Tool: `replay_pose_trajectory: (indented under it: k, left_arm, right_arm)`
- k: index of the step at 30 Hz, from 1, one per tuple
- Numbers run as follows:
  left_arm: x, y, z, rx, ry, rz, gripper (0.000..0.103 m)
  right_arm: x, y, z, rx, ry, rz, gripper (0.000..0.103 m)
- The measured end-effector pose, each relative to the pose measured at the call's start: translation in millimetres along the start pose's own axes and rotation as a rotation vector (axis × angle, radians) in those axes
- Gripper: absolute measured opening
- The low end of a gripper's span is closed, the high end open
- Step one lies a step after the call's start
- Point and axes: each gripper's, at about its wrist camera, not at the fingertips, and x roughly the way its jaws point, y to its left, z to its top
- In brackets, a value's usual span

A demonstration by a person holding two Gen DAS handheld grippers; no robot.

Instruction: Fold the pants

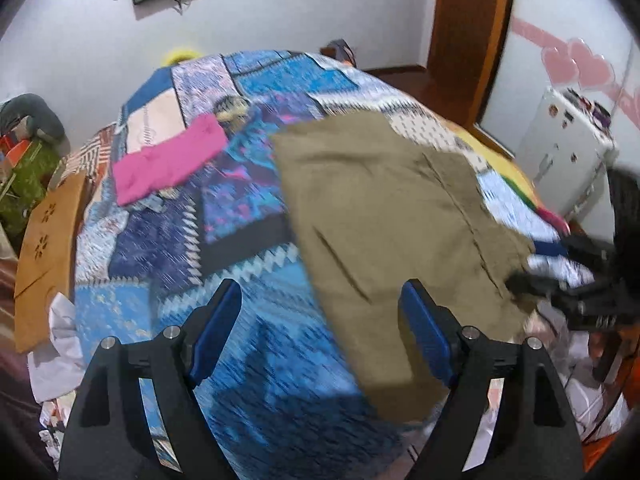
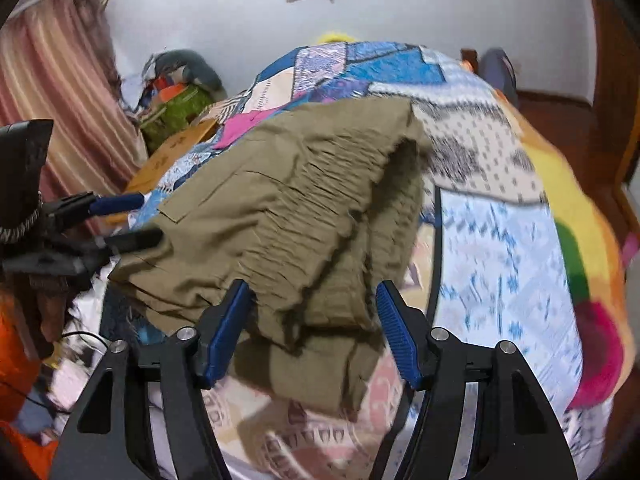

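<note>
We see the olive-khaki cotton pants (image 1: 384,200) lying on the bed, spread flat over the blue patchwork quilt (image 1: 224,240) and reaching from the centre of the left wrist view toward 5 o'clock, where the cloth hangs over the bed's near edge. In the right wrist view the same pants (image 2: 288,200) fill the middle, their gathered elastic waistband bunched and folded back on itself toward 1 o'clock.

Our left claw (image 1: 320,320) stands released, its blue pads spread wide: the left pad is over bare quilt, the right pad over the pants, neither pressing on cloth. Our right claw (image 2: 312,320) is likewise released, its pads set either side of the rumpled waistband end without clamping it. Whether they brush the fabric we cannot tell through the blur.

From the left wrist view the right claw (image 1: 560,284) appears at 3 o'clock, at the pants' edge; from the right wrist view the left claw (image 2: 120,220) appears at 9 o'clock, at the opposite edge.

Farther out, a folded bright-pink garment (image 1: 168,160) lies on the quilt at 10 o'clock, well apart from the pants. A white cabinet (image 1: 568,152) stands at 2 o'clock beside the bed.
</note>
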Motion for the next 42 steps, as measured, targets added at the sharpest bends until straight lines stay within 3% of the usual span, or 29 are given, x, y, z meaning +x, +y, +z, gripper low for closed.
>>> replay_pose_trajectory:
  k: [5, 7, 11, 15, 17, 22, 24, 28, 30, 34, 42]
  left_arm:
    - [18.5, 22.4, 38.2, -0.035, -0.013, 0.009, 0.082]
    - [37.5, 28.0, 55.4, -0.040, 0.006, -0.005, 0.082]
    - [81.7, 28.4, 85.2, -0.034, 0.053, 0.046, 0.082]
    - [123.2, 32.5, 105.3, -0.065, 0.107, -0.004, 0.082]
    - [146.8, 33.2, 113.1, -0.063, 0.145, 0.016, 0.082]
    - [184.0, 41.4, 118.6, -0.100, 0.203, -0.054, 0.081]
    - [188.8, 43.8, 120.8, -0.116, 0.188, -0.072, 0.070]
    - [191.7, 48.7, 124.5, -0.122, 0.149, -0.010, 0.027]
    - [190.3, 47.9, 123.5, -0.106, 0.137, 0.004, 0.019]
    - [181.0, 48.7, 112.9, -0.061, 0.117, 0.082, 0.013]
    - [131.9, 71.3, 64.6, -0.101, 0.132, 0.132, 0.010]
  right_arm:
    - [-2.6, -4.5, -4.5, -0.023, -0.012, -0.027, 0.062]
    - [-4.0, -7.0, -3.5, -0.036, -0.006, -0.026, 0.062]
    - [-3.7, -12.3, -1.2, -0.049, 0.005, -0.021, 0.063]
    - [-3.0, -15.4, -2.2, -0.052, 0.002, -0.014, 0.069]
    - [-2.3, -17.0, -1.9, -0.053, 0.001, -0.013, 0.074]
    - [-1.5, -22.1, 3.5, -0.059, 0.010, -0.014, 0.074]
    - [-1.8, -23.4, 6.6, -0.067, 0.013, -0.025, 0.074]
    - [-0.5, -30.0, 12.9, -0.077, 0.021, -0.032, 0.074]
    - [0.1, -34.2, 15.7, -0.080, 0.020, -0.042, 0.074]
    - [3.1, -50.0, 23.8, -0.073, 0.017, -0.074, 0.074]
    - [21.6, -85.2, 50.7, -0.053, 0.015, -0.140, 0.074]
